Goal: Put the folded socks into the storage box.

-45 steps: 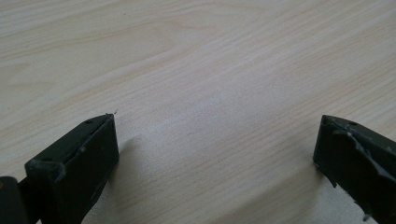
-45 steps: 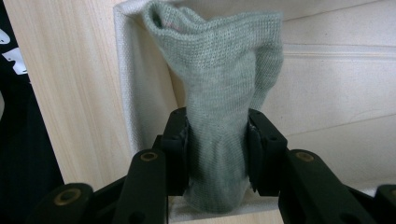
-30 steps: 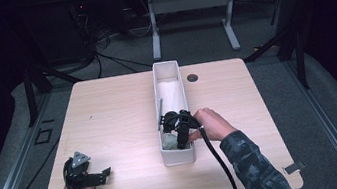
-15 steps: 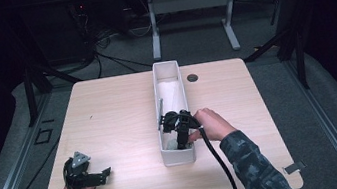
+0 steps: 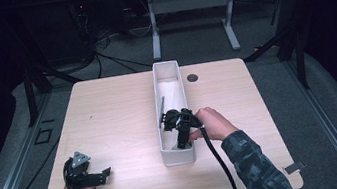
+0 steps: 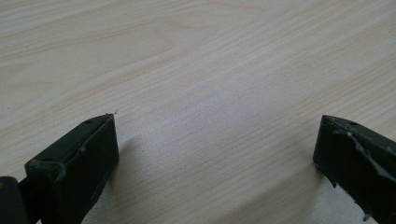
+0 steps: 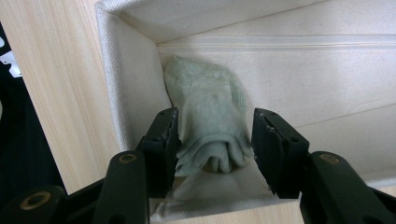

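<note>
A pale green rolled sock (image 7: 208, 126) lies at the near end of the long white box (image 5: 165, 69), against its wall (image 7: 126, 93). My right gripper (image 7: 215, 116) reaches down into that box (image 5: 182, 143). Its jaws have just been opening and now stand on either side of the sock, with a slim gap at the right pad. My left gripper (image 5: 104, 177) rests near the table's front left corner. Its jaws (image 6: 215, 135) are spread wide over bare wood with nothing between them.
The light wooden table (image 5: 108, 113) has a round cable hole (image 5: 192, 78) to the right of the box. A thin grey strip (image 5: 162, 108) leans along the box's left wall. White desk legs (image 5: 191, 20) and cables stand on the floor beyond the table.
Both hands and the box stay where they were; the high view shows no visible shift.
</note>
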`<state>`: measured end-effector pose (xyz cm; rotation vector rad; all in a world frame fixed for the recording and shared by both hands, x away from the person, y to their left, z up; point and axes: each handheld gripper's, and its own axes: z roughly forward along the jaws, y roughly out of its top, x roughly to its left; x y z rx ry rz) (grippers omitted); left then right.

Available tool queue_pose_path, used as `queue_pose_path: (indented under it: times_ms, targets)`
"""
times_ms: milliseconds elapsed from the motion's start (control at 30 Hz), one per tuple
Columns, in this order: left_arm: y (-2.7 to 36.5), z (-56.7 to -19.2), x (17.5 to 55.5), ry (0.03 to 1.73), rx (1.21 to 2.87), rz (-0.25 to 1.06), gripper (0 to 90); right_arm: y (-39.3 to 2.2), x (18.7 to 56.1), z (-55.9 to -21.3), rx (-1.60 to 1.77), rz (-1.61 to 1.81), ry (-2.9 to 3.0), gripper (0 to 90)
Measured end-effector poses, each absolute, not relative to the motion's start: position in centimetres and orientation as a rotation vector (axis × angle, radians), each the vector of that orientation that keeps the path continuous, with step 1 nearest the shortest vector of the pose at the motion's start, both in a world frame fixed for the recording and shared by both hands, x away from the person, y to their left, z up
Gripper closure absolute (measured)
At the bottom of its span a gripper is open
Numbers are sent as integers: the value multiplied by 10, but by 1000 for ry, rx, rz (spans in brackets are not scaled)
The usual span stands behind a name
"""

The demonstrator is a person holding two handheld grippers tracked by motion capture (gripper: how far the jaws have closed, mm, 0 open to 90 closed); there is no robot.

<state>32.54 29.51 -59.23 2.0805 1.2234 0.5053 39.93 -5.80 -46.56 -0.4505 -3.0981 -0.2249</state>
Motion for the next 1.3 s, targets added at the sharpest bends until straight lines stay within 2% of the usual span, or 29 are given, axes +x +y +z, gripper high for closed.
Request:
queue_pose_path:
  times_ms: [100, 400, 500, 1300]
  targets:
    - [295, -592, 325, 1224, 2080, 505, 0, -60, 399, -463, -455, -229, -3098, 514]
    - [295, -592, 325, 1224, 2080, 505, 0, -63, 397, -462, -442, -241, -3095, 691]
    - [295, -592, 325, 1224, 2080, 505, 0, -64, 397, -463, -440, -234, -3083, 705]
    - [295, -592, 325, 1224, 2080, 506, 0, -96, 385, -430, -652, -571, -3114, 401]
